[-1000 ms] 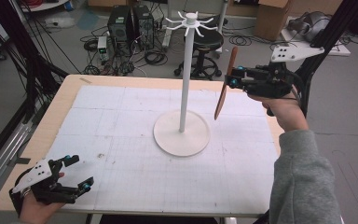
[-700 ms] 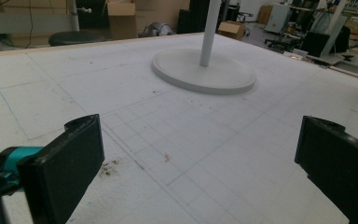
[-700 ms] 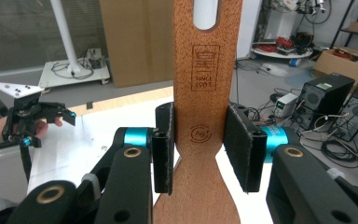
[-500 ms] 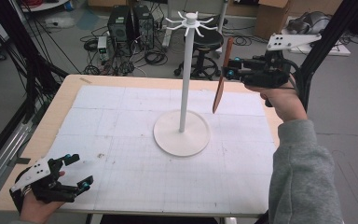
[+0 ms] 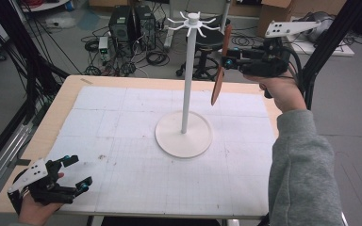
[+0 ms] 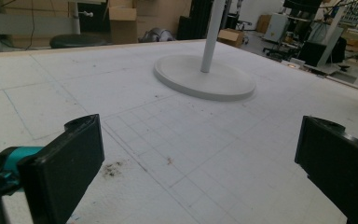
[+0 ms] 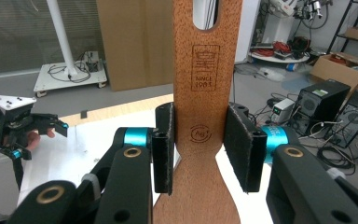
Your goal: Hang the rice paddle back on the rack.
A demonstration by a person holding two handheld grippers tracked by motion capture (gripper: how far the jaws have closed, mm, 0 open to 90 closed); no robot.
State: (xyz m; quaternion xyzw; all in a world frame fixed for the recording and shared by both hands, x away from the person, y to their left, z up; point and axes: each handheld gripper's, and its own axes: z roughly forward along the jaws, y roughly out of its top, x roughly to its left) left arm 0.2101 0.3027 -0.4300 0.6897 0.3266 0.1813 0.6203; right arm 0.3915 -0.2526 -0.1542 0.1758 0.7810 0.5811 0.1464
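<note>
A brown wooden spatula [image 5: 218, 77] with a slot in its handle hangs upright in the air, blade down, just right of the hook crown [image 5: 193, 21] of a white stand [image 5: 185, 89]. My right gripper [image 5: 227, 61] is shut on the spatula's handle. In the right gripper view both pads press the spatula [image 7: 208, 70] below the slot, with the right gripper [image 7: 204, 140] level. The stand's round base [image 5: 184, 135] sits mid-table. My left gripper [image 5: 78, 170] rests open at the front left corner. Nothing lies between the jaws of the left gripper [image 6: 200, 140], which face the base [image 6: 205, 79].
A white gridded mat [image 5: 122, 141] covers the wooden table [image 5: 122, 81]. Behind the table are computer towers [image 5: 129, 26], cables and a stool [image 5: 212, 44] on the floor. Black frame posts [image 5: 19, 61] rise at the left and right sides.
My right gripper has lifted the spatula and carried it a little left, closer to the top of the stand. The left gripper has stayed in place.
</note>
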